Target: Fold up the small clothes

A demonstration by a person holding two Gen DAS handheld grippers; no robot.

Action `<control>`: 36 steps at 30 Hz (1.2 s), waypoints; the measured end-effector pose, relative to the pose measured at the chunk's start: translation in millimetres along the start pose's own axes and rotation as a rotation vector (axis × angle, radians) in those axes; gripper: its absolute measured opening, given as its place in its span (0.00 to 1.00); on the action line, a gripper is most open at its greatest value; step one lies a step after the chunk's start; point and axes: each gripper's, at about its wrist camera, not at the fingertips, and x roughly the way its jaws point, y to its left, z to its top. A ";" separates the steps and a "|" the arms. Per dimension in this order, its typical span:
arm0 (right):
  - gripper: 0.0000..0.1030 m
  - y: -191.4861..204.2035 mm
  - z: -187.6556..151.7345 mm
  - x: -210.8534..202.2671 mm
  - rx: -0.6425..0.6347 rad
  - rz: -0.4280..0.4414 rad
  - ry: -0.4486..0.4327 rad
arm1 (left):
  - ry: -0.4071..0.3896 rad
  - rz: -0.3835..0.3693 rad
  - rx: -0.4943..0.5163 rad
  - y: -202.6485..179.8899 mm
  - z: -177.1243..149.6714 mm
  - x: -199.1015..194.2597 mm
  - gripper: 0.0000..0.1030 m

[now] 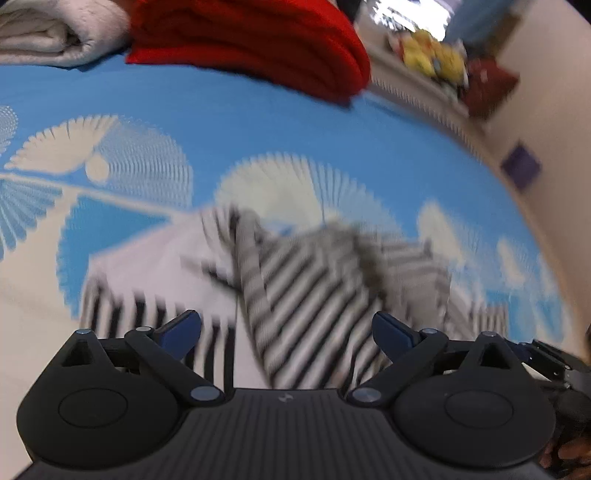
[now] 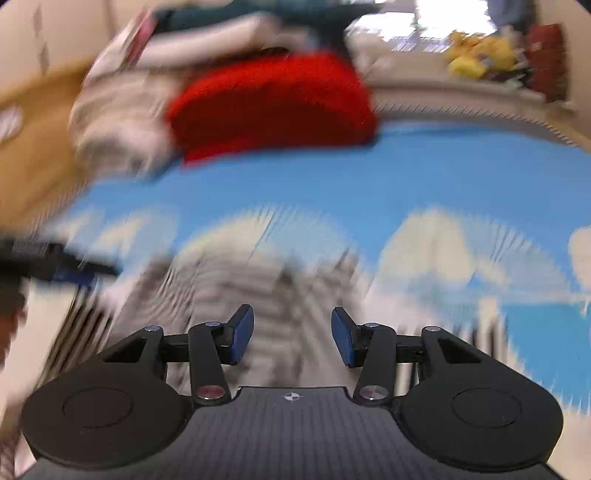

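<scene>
A small black-and-white striped garment point(image 1: 295, 291) lies crumpled on the blue patterned bedsheet point(image 1: 258, 125), just ahead of my left gripper point(image 1: 286, 332), which is open and empty above its near edge. In the right wrist view the same striped garment point(image 2: 266, 295) is blurred, directly ahead of my right gripper point(image 2: 291, 338), which is open and empty. The left gripper point(image 2: 55, 266) shows as a dark blur at the left edge of the right wrist view.
A folded red cloth point(image 1: 258, 44) and a folded white cloth point(image 1: 55, 33) lie at the far side of the bed. The red cloth point(image 2: 273, 103) also shows in the right wrist view. A ledge with yellow soft toys point(image 2: 480, 55) runs behind.
</scene>
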 end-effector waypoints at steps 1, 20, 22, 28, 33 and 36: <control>0.49 12.7 -15.2 5.8 -0.053 -0.017 0.062 | 0.011 0.055 0.058 -8.2 -13.1 7.9 0.98; 0.91 100.1 -206.8 -182.1 -0.162 -0.128 0.019 | -0.081 0.341 0.156 15.8 -247.8 -181.4 1.00; 0.91 106.4 -222.6 -192.8 -0.133 -0.125 0.025 | -0.080 0.375 0.128 21.7 -269.6 -186.7 1.00; 0.91 123.7 -249.3 -218.0 -0.171 -0.132 -0.013 | -0.135 0.407 0.106 27.9 -300.6 -207.2 1.00; 0.91 134.3 -264.2 -233.3 -0.223 -0.140 -0.043 | -0.141 0.444 0.121 27.7 -314.9 -217.5 1.00; 0.91 135.3 -268.3 -239.9 -0.231 -0.147 -0.049 | -0.147 0.453 0.116 27.7 -322.6 -222.5 1.00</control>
